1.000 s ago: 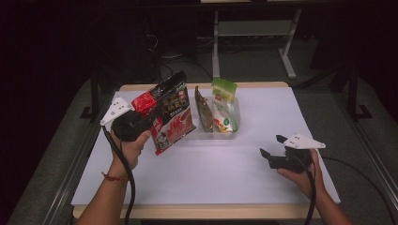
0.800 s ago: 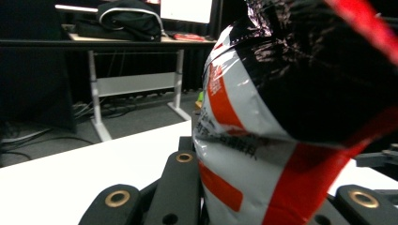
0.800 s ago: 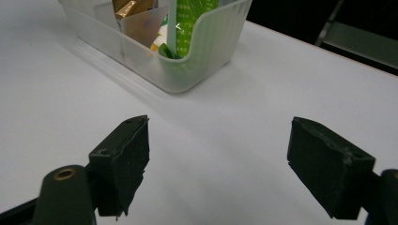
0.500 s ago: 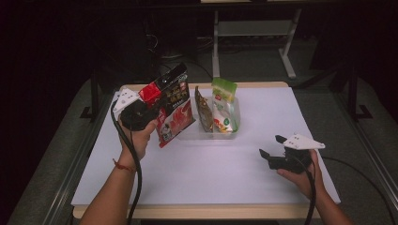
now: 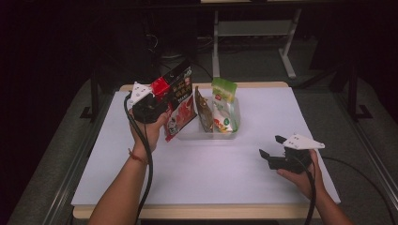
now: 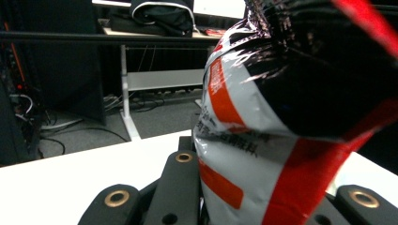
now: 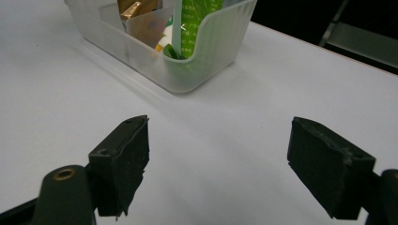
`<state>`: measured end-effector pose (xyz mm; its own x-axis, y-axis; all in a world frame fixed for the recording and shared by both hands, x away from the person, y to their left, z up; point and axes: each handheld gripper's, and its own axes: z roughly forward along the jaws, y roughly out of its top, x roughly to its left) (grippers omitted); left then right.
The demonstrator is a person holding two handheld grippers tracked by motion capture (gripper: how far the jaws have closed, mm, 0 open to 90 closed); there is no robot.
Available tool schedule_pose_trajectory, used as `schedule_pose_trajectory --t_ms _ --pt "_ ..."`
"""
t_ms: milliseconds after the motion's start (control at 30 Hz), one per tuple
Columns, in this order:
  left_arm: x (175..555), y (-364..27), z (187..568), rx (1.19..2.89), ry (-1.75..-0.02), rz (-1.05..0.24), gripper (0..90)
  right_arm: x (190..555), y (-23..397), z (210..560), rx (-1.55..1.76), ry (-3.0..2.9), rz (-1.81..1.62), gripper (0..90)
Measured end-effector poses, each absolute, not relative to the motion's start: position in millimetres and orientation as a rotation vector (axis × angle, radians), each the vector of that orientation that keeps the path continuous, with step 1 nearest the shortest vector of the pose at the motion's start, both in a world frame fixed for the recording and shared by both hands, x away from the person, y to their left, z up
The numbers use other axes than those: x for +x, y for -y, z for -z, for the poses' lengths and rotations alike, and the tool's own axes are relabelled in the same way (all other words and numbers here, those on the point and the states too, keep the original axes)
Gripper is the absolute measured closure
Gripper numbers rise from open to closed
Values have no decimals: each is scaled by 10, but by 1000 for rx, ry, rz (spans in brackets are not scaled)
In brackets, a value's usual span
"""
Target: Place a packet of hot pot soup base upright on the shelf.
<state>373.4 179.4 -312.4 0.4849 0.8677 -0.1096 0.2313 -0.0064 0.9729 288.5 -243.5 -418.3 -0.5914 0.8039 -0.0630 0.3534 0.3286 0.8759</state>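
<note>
Dark room all round, with table legs and cables in the gloom behind; at the middle stands a white surface (image 5: pixel 206 168) under the light. Left tongs (image 5: pixel 162 89) are clamped on a red, black and white snack bag (image 5: pixel 180 105), which they hold up off the surface, tilted, its lower end hanging below and to the right of them. In the left gripper view the bag (image 6: pixel 281 140) rises straight out from between the black jaws and bulges wide above them, crumpled where it is pinched. Just beside the bag, on the side away from the left tongs, sits a clear plastic bin (image 5: pixel 232 126) on the surface; the bag's lower edge hangs close by the bin's near left corner, whether touching it I cannot tell. Inside the bin stand a brown packet (image 5: pixel 202 110) and a green-topped packet (image 5: pixel 223 101), both upright. Right tongs (image 5: pixel 272 150) rest low over the surface, well apart from the bag, jaws spread wide with nothing between them. In the right gripper view the bin (image 7: pixel 187 61) lies ahead of those open jaws, at some distance.
</note>
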Motion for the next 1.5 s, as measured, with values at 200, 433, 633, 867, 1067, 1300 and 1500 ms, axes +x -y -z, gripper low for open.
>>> schedule_pose_trajectory --t_ms 200,433,633,867,1067,1300,1500 --pt "3824 -1712 3147 1523 -1013 -677 832 2887 2433 4188 1015 -2107 -1203 202" --pt "3926 -1627 3158 1508 -1032 -697 832 2892 2432 4195 1010 -2109 -1203 202" --pt "4022 -1557 3189 1495 -1078 -739 832 2884 2415 4196 1001 -2116 -1204 202" --pt "4072 -1453 3195 1473 -1121 -821 832 2884 2405 4204 995 -2126 -1203 202" --pt "4084 -1363 3188 1488 -1137 -868 831 2882 2382 4217 988 -2142 -1202 202" --pt "4156 -1302 3225 1470 -1146 -878 829 2881 2369 4221 985 -2150 -1203 202" --pt "4231 -1275 3304 1456 -1156 -849 830 2881 2373 4225 985 -2153 -1204 202"
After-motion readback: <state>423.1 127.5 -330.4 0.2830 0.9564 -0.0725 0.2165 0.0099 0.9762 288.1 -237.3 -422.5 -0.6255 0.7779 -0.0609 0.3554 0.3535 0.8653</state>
